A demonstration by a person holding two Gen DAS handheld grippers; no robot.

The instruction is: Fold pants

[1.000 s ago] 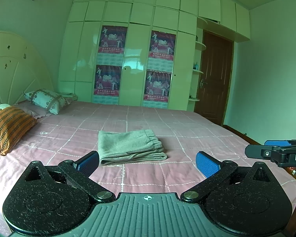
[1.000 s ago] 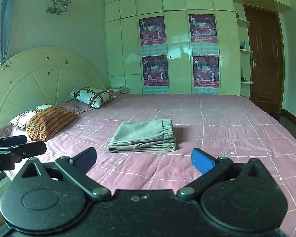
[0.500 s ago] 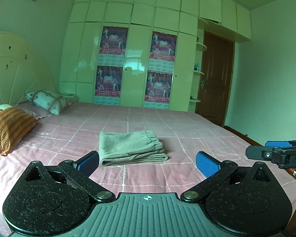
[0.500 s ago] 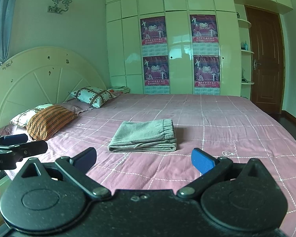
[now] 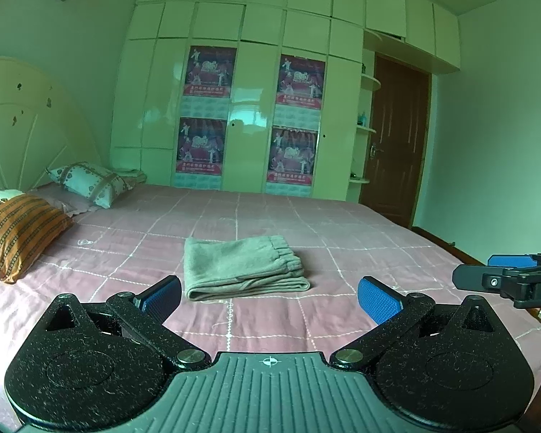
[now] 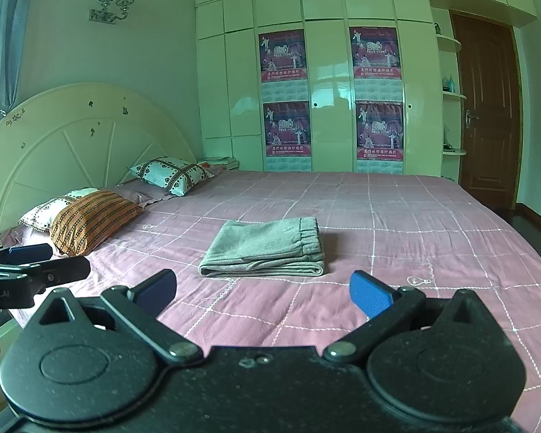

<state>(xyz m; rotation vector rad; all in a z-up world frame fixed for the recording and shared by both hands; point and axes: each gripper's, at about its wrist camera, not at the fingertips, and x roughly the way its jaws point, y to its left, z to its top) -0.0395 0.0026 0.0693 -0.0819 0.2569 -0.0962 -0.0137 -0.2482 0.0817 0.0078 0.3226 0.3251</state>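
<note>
Soft, light pants (image 5: pixel 243 267) lie folded mid-bed (image 5: pixel 360 238); grip the layered near edge. Both tools (image 5: pixel 268 297) (image 6: pixel 263 290) gape apart, empty.

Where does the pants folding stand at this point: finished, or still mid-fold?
Looks finished: the pants lie in a compact folded stack on the bed. Nothing is in hand; the left gripper and right gripper are both open, short of the stack. No further fold looks needed.

Folded pants (image 5: pixel 243 267) beyond spread fingers (image 5: pixel 377 297)
</note>
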